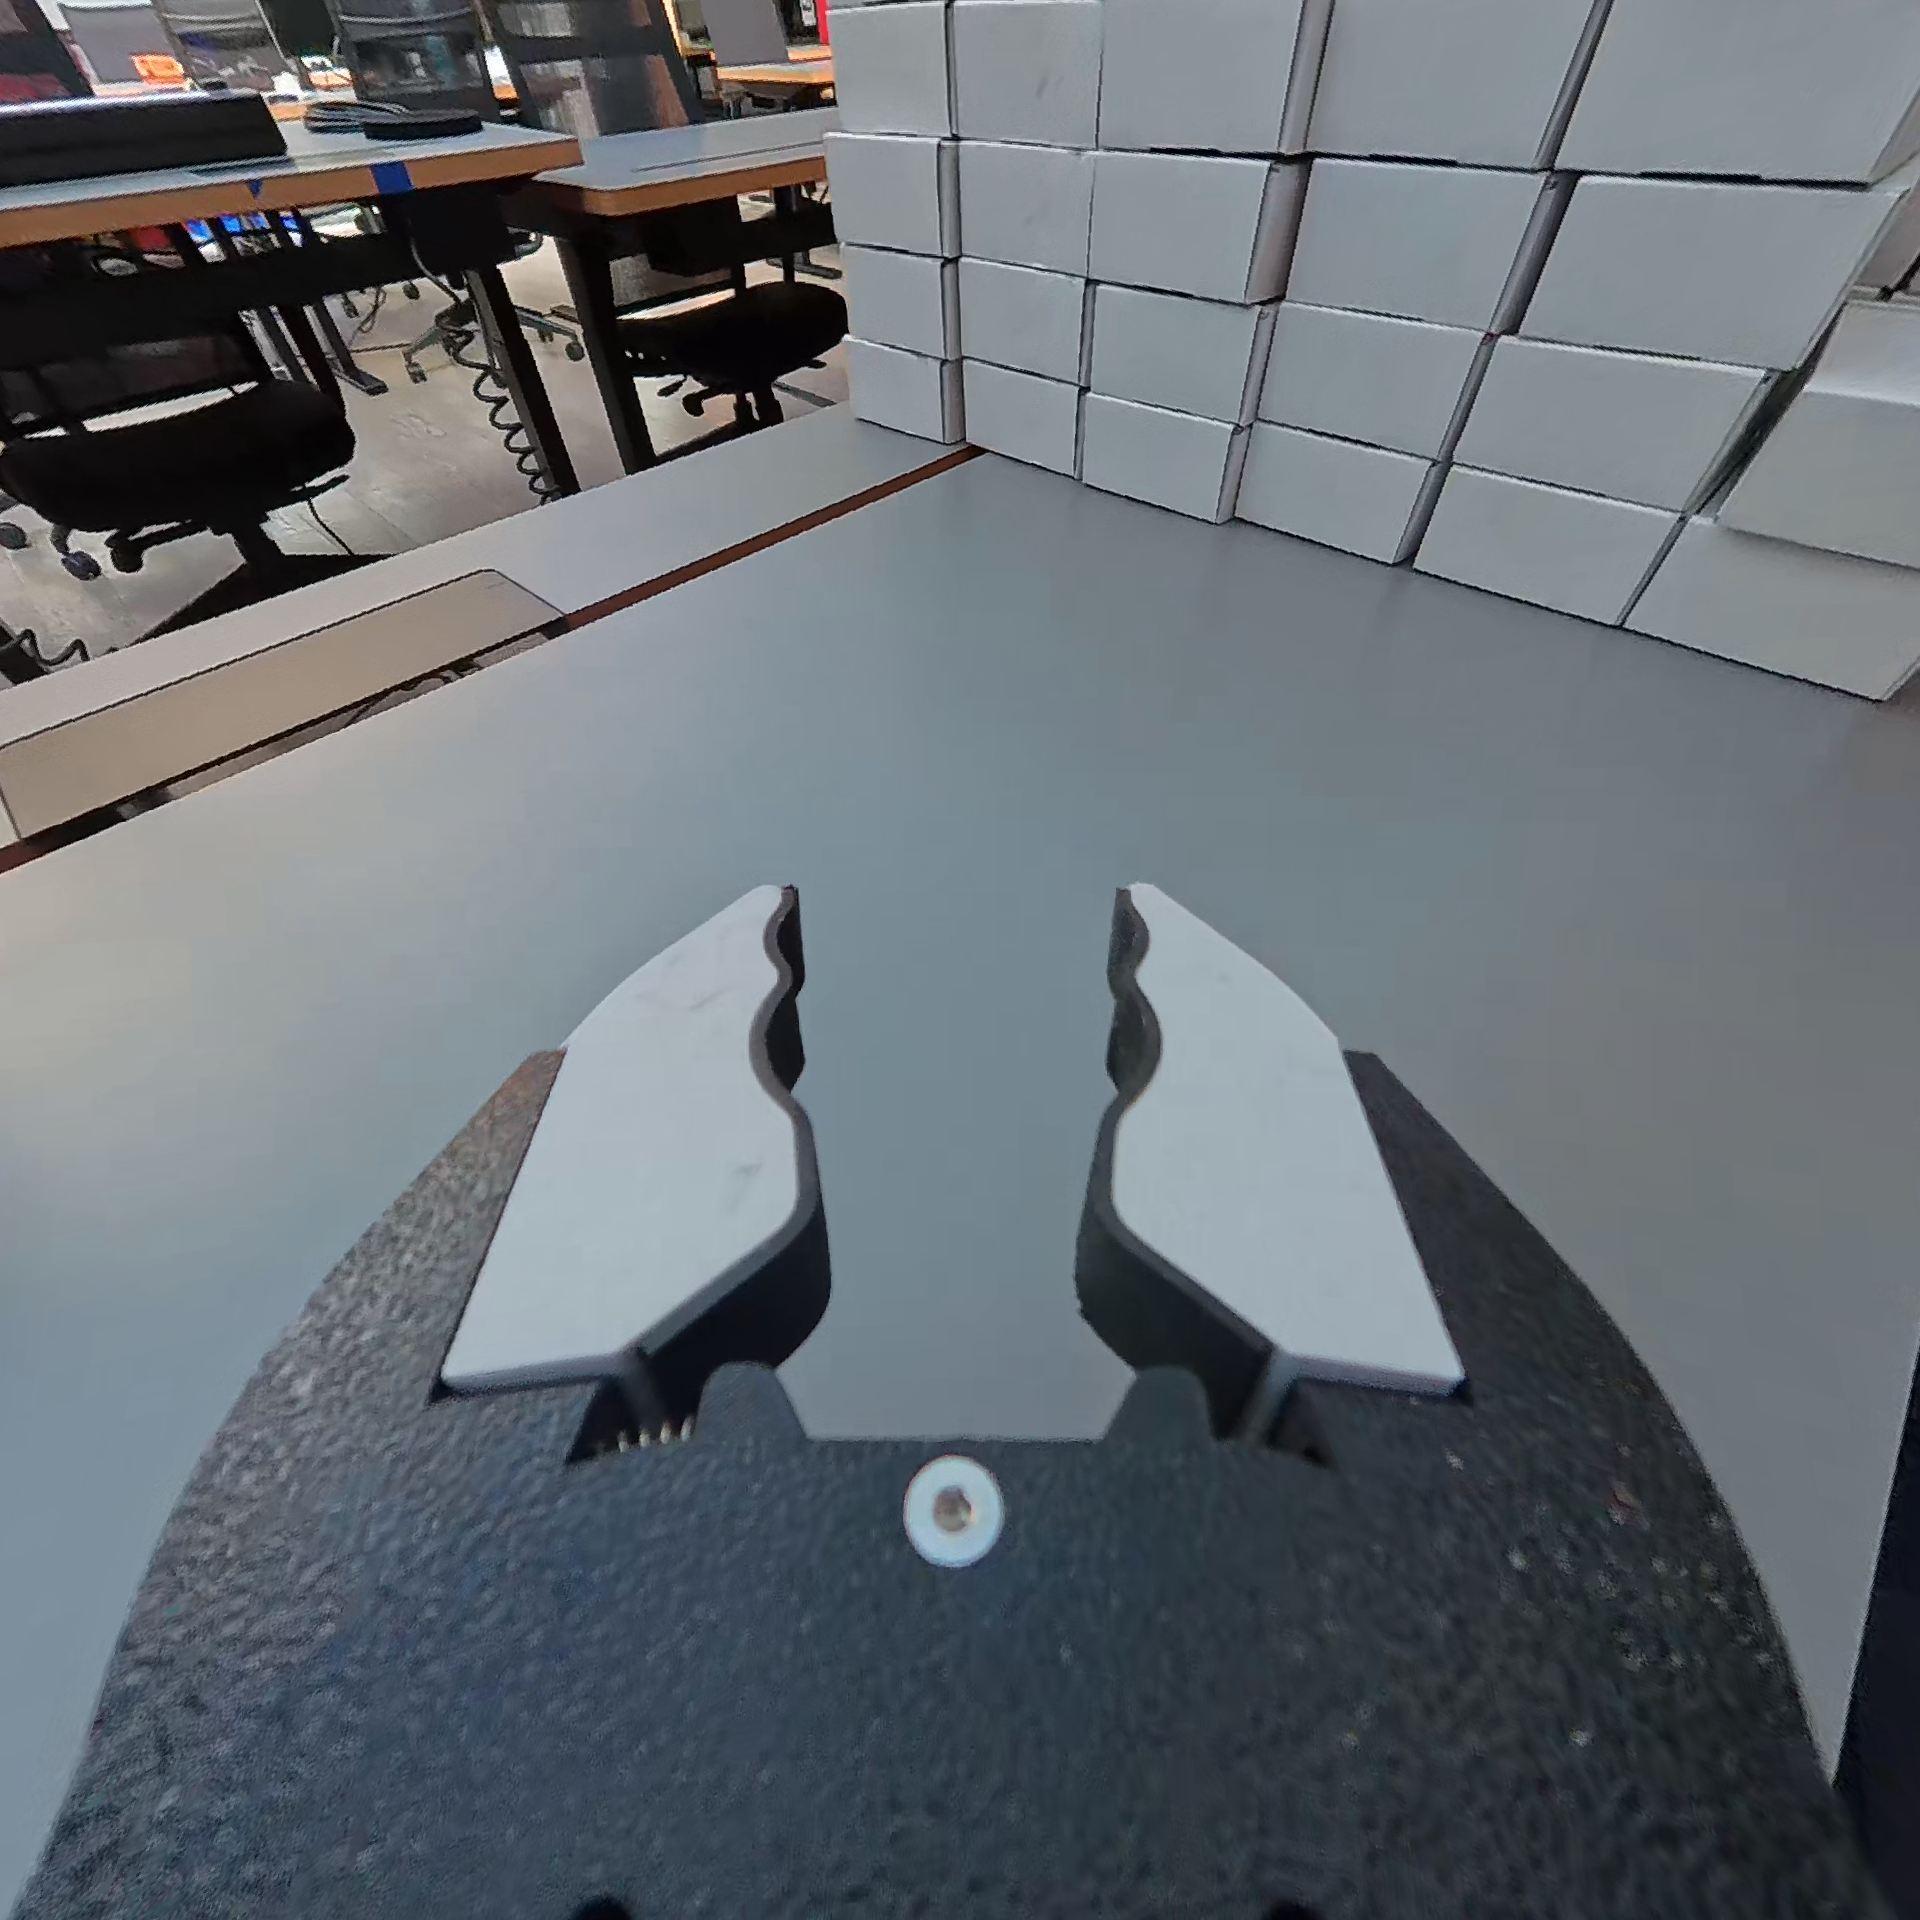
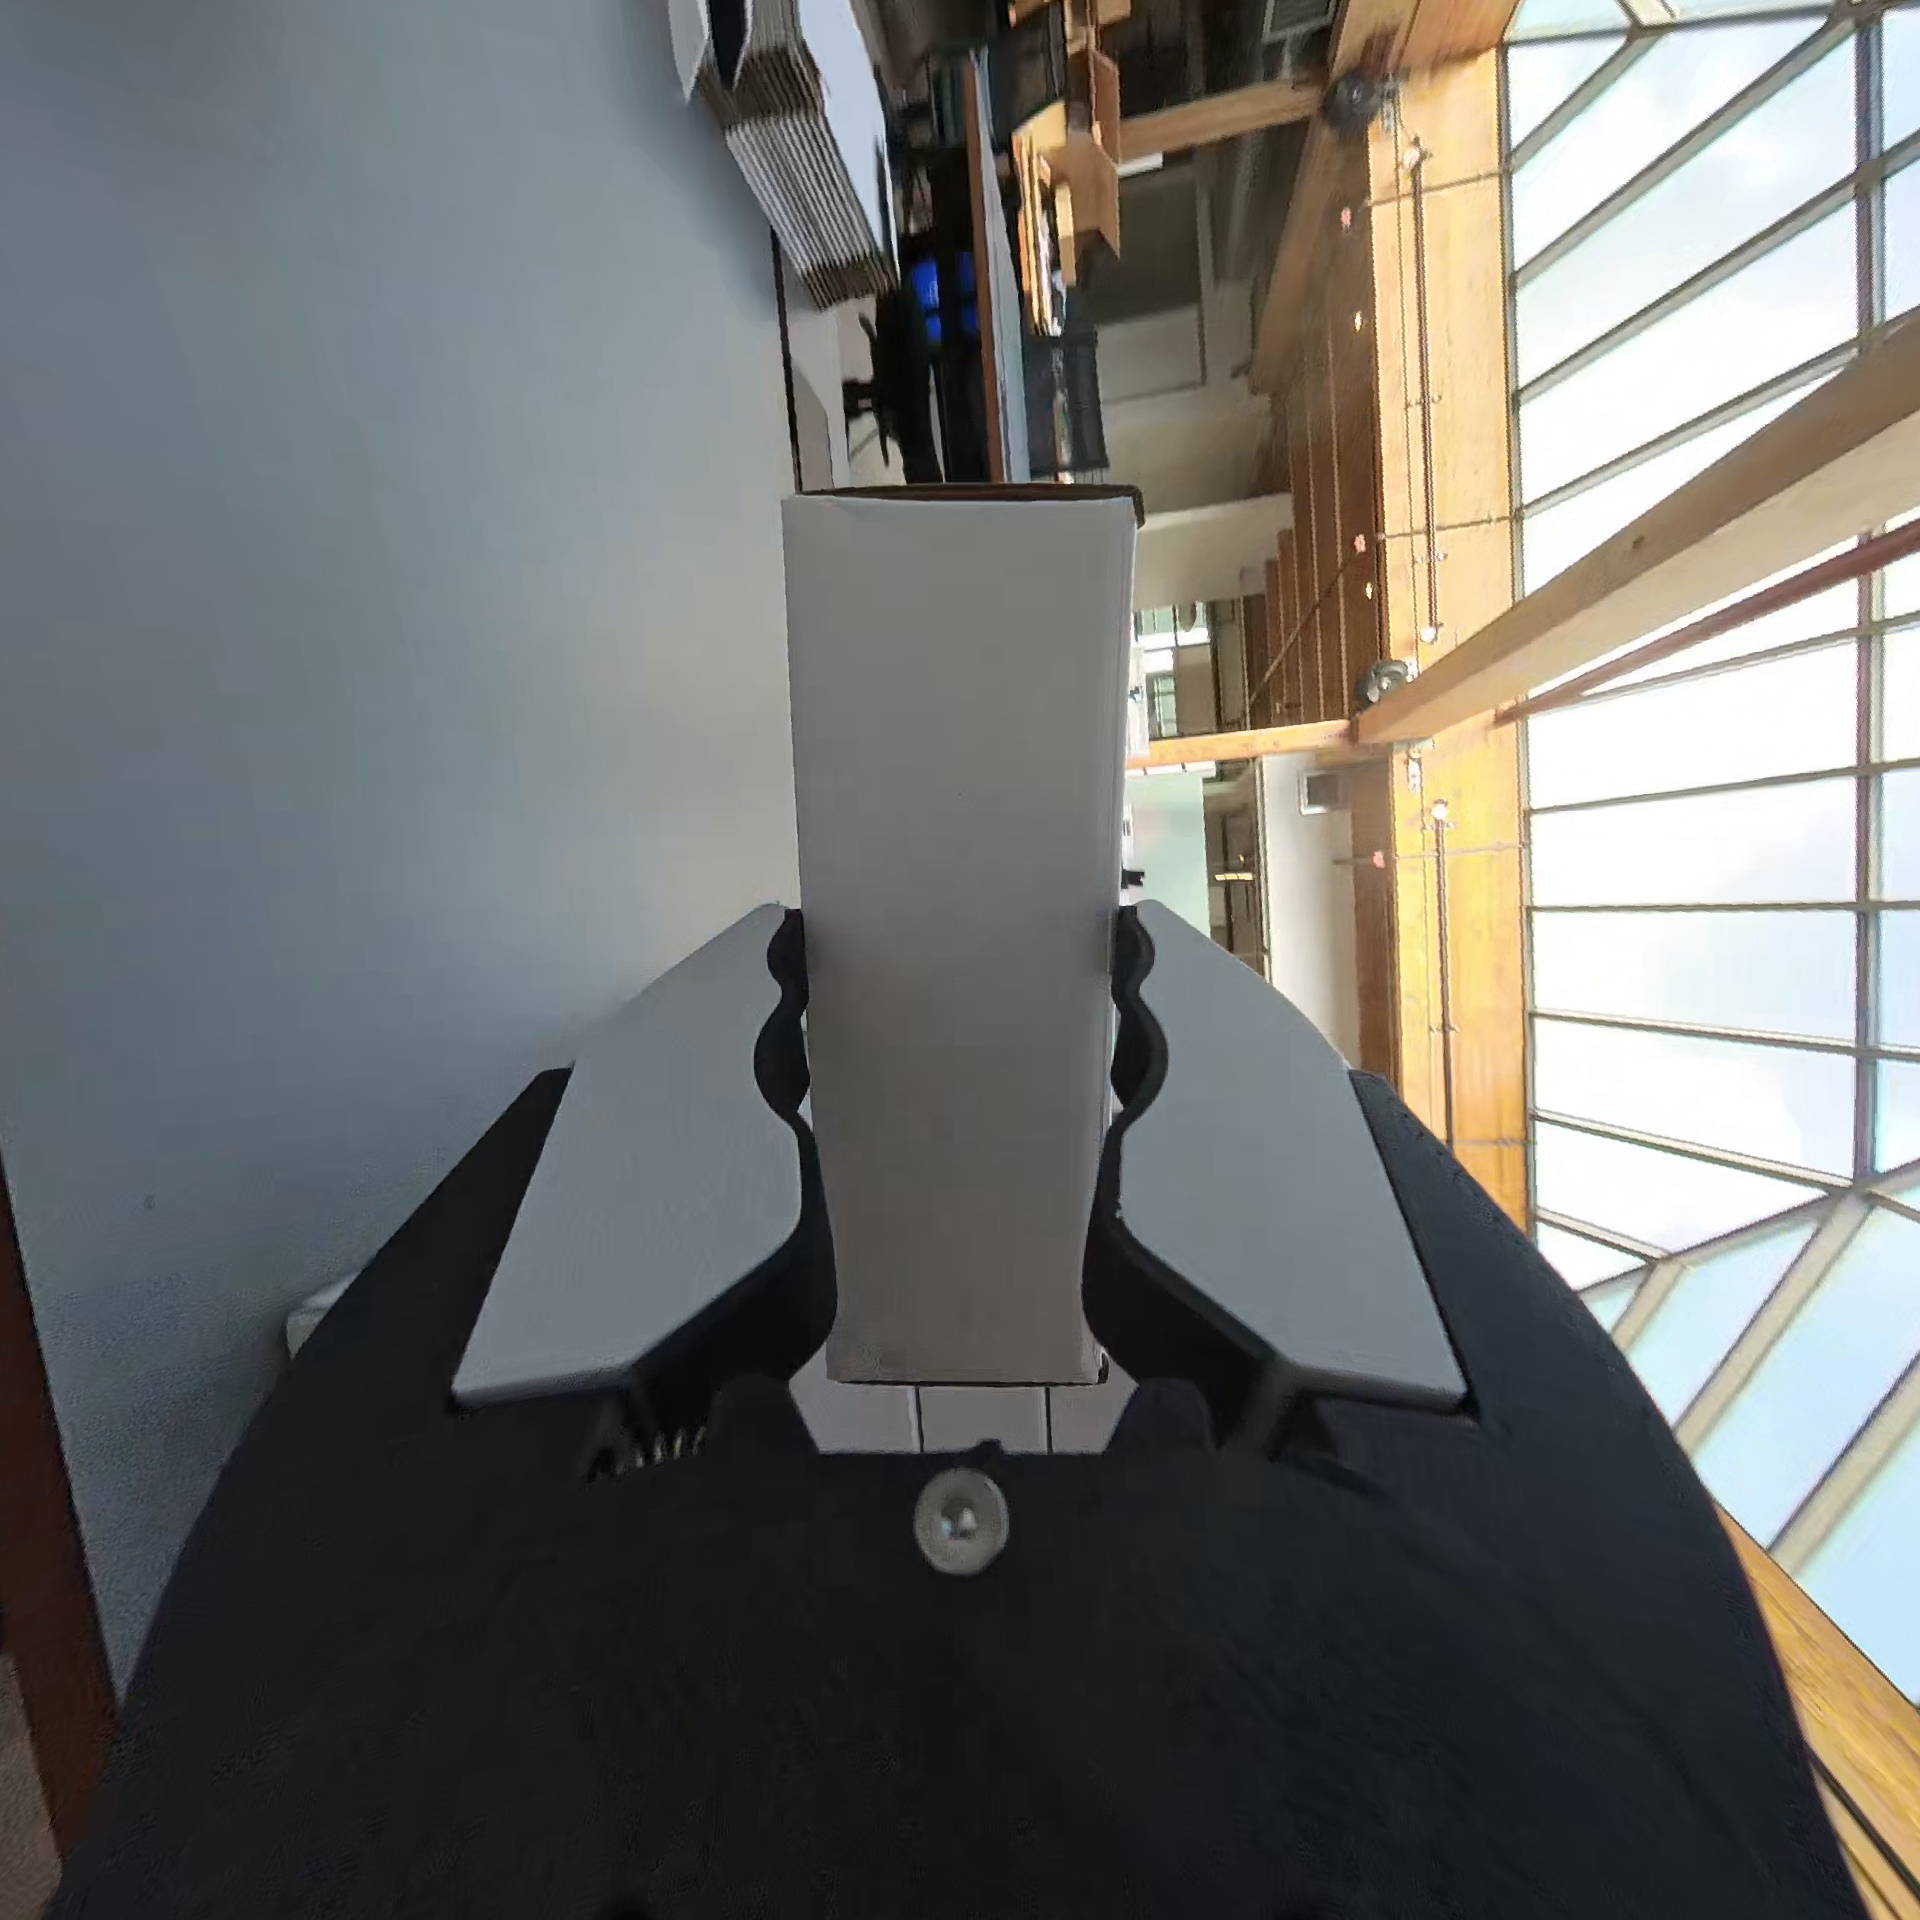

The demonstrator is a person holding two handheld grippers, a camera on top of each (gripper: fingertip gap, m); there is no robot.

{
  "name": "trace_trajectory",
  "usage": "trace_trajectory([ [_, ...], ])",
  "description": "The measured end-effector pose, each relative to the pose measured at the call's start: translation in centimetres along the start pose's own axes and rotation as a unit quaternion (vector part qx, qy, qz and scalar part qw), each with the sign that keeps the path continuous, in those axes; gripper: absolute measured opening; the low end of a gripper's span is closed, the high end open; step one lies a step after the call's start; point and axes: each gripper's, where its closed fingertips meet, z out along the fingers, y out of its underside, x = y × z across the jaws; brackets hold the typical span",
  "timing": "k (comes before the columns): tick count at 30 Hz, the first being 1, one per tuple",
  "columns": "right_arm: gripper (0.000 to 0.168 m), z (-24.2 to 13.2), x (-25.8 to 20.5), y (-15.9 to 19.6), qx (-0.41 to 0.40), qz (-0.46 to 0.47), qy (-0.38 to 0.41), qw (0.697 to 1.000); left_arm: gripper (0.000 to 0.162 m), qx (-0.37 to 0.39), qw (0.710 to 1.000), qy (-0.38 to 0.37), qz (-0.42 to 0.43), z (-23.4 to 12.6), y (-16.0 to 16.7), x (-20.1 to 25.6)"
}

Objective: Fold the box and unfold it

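**Box clamped in your right gripper**

Your right gripper [image 2: 958, 914] has its jaws closed on the two long sides of a folded white cardboard box [image 2: 956, 883], whose long axis runs straight out along the fingers, away from the camera. Your left gripper [image 1: 956, 904] hovers over the grey worktop [image 1: 1039, 675], jaws apart and empty, facing stacked white cardboard boxes [image 1: 1351, 312].

White box [image 2: 956, 883], grey table [image 1: 1039, 727], stacked white boxes [image 1: 1351, 312], light-grey fingers [image 1: 644, 1174]
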Motion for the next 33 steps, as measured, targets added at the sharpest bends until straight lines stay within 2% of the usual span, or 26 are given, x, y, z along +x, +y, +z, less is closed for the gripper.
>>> trace_trajectory([
  [3, 0.057, -4.6, -1.8, 6.1, -0.104, -0.039, 0.005, 0.994, 0.056, -0.016, 1.000, 0.008, 0.024, 1.2, 0.1, 1.6],
  [6, 0.057, -6.6, -3.6, 10.3, -0.127, -0.021, 0.015, 0.992, 0.056, -0.019, 0.999, 0.020, 0.032, 2.3, -0.2, 3.1],
  [9, 0.057, -6.9, -3.9, 13.4, -0.128, -0.001, 0.021, 0.992, 0.056, -0.026, 0.999, 0.030, 0.034, 3.2, -0.5, 4.4],
  [13, 0.057, -4.9, -4.9, 14.1, -0.089, 0.004, -0.011, 0.996, 0.057, -0.046, 0.997, 0.034, 0.060, 4.0, -0.3, 5.5],
  [17, 0.057, -3.6, -4.3, 14.3, -0.061, 0.003, -0.005, 0.998, 0.058, -0.060, 0.996, 0.039, 0.060, 4.7, 0.1, 6.0],
  [28, 0.057, -2.3, -5.0, 16.8, -0.059, -0.004, -0.045, 0.997, 0.059, -0.089, 0.993, 0.054, 0.051, 6.0, 1.9, 6.8],
  [29, 0.059, -2.3, -5.5, 16.8, -0.058, 0.005, -0.069, 0.996, 0.059, -0.091, 0.993, 0.057, 0.053, 6.1, 2.0, 7.0],
  [31, 0.074, -2.2, -6.7, 17.4, -0.078, 0.027, -0.121, 0.989, 0.060, -0.094, 0.992, 0.064, 0.055, 6.3, 2.4, 7.4],
  [33, 0.078, -2.1, -7.1, 17.9, -0.092, 0.043, -0.141, 0.985, 0.060, -0.099, 0.991, 0.069, 0.056, 6.5, 2.7, 7.6],
])
